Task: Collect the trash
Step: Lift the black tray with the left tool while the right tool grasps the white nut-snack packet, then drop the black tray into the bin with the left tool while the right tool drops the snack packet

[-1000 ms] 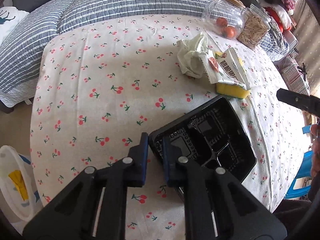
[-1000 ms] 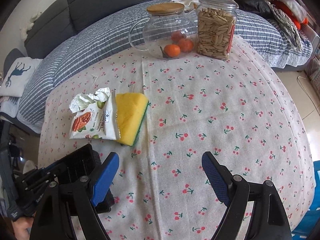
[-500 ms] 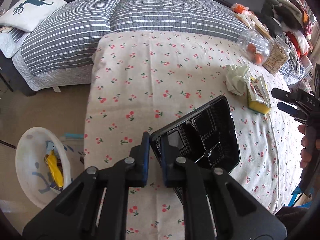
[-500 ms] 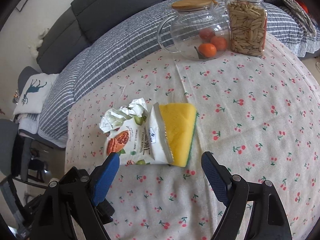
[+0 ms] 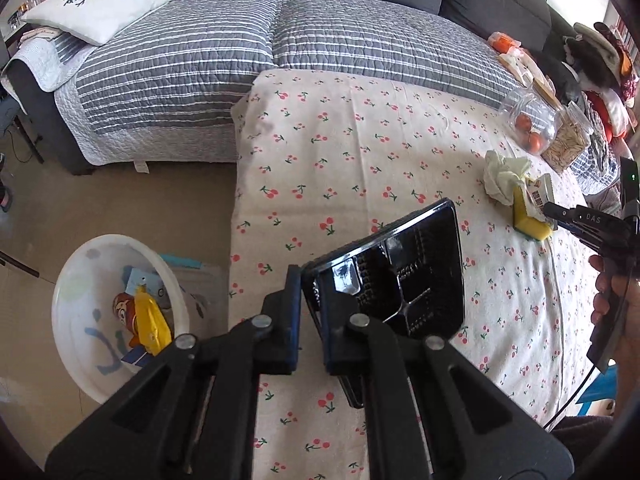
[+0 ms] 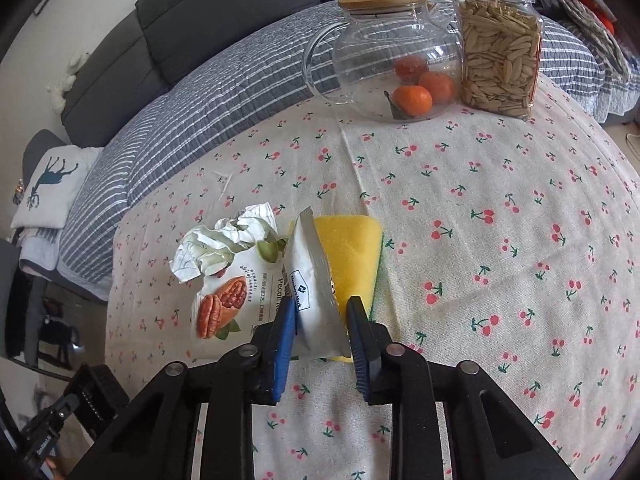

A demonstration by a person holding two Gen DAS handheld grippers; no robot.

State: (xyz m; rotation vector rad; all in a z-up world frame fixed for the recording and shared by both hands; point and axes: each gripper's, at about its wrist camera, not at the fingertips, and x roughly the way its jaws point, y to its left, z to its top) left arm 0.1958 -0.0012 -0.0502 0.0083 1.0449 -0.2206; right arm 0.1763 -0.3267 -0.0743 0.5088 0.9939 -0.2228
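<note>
Cherry-print tablecloth [image 6: 500,240] covers the table beside a sofa with a striped quilt [image 5: 320,40]. White waste basket [image 5: 76,344] stands on the floor just off the table's edge, wrappers inside. The left gripper [image 5: 310,312] is clamped on the rim of a black plastic meal tray [image 5: 412,276], tilted above the cloth. The right gripper [image 6: 320,332] has just closed, pinching the pecan snack bag [image 6: 312,280] lying against a yellow sponge [image 6: 352,256].

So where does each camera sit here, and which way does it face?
Left wrist: on the left claw, looking down past the held black tray to the table edge and bin; a hand shows at right.
Right wrist: on the right claw, facing the sofa over the pinched snack bag.
Shared: bag, sponge, tray.
</note>
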